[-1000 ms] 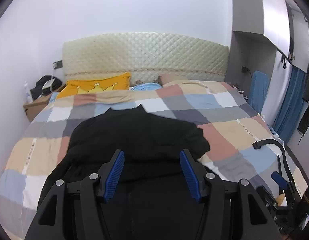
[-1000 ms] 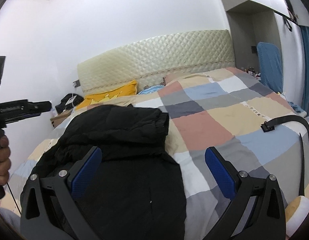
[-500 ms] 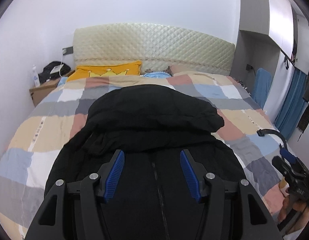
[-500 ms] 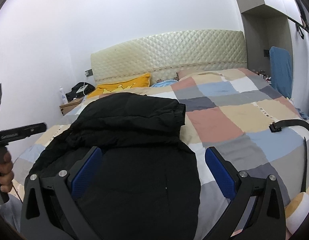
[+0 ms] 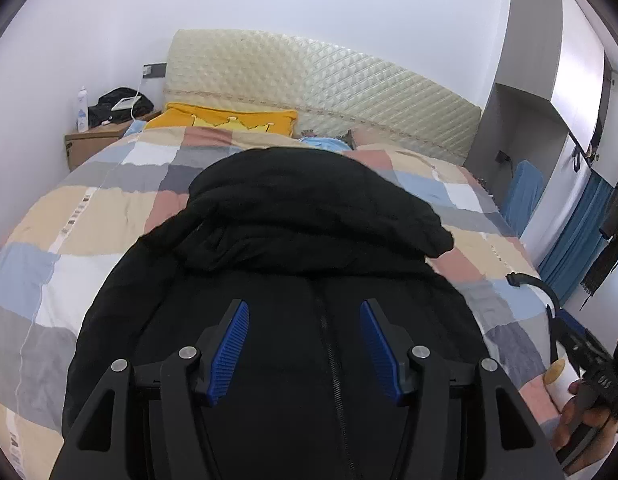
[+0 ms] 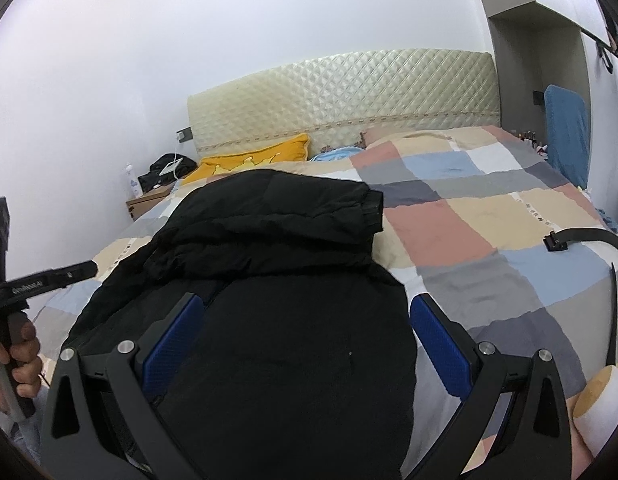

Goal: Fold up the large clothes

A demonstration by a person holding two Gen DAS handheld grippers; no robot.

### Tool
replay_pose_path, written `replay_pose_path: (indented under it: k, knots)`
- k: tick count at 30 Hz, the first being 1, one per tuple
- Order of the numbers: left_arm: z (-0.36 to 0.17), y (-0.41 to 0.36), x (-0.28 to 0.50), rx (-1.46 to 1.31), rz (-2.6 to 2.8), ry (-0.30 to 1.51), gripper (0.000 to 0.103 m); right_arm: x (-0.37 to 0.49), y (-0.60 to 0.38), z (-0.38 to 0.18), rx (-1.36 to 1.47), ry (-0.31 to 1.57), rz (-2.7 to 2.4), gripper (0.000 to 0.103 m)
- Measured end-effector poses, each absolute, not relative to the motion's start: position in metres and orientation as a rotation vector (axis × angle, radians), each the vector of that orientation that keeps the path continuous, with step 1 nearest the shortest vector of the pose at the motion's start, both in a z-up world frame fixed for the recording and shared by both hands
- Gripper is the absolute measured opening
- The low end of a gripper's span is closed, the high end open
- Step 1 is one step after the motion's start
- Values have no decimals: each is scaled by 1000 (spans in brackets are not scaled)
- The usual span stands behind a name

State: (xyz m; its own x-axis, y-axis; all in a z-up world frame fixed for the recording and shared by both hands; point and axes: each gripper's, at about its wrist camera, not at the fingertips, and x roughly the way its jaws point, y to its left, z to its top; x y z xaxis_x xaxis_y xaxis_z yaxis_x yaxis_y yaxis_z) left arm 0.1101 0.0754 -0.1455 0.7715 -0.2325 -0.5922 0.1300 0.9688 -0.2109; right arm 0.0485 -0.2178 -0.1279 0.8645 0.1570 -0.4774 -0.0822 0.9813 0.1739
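Black padded jacket (image 5: 309,240) lies spread on the checked quilt (image 5: 69,240) of the bed, front zip (image 5: 329,340) facing up, running down the middle toward the camera. Its far part is folded back over itself into a thick bundle, cuffed edge at the right (image 6: 375,210). Left gripper (image 5: 305,344) hangs over the jacket's near half, blue pads (image 5: 231,344) parted at medium width, nothing between them; zip sits in the gap. Right gripper (image 6: 305,344) also above the jacket, fingers spread wide, empty, its right pad (image 6: 439,344) over the jacket's right edge where quilt begins. Whether either touches the cloth can't be told. Person's hand (image 6: 21,356) grips the left handle at the left edge of the right view. Black strap (image 6: 581,238) lies on the quilt well right of the jacket. Yellow pillow (image 5: 229,118) sits by the quilted headboard (image 5: 309,88); nightstand (image 5: 97,142) left of bed with a bottle (image 5: 82,108) and a dark bag (image 5: 121,106).
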Motion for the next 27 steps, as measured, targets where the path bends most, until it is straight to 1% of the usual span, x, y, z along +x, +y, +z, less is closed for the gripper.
replay_pose_path:
  k: [8, 10, 13, 16, 27]
  knots:
    - [-184, 86, 114, -139, -124, 752, 58, 69, -232, -147, 239, 641, 136, 102]
    - [-186, 88, 114, -140, -125, 757, 58, 75, -240, -155, 275, 697, 137, 102]
    - [-187, 90, 115, -154, -131, 765, 58, 88, -259, -174, 294, 836, 91, 102]
    - [-192, 92, 115, -147, -123, 768, 58, 95, -282, -198, 423, 971, 50, 102]
    - [-199, 95, 117, -160, -108, 793, 58, 100, -288, -263, 597, 1263, 16, 102]
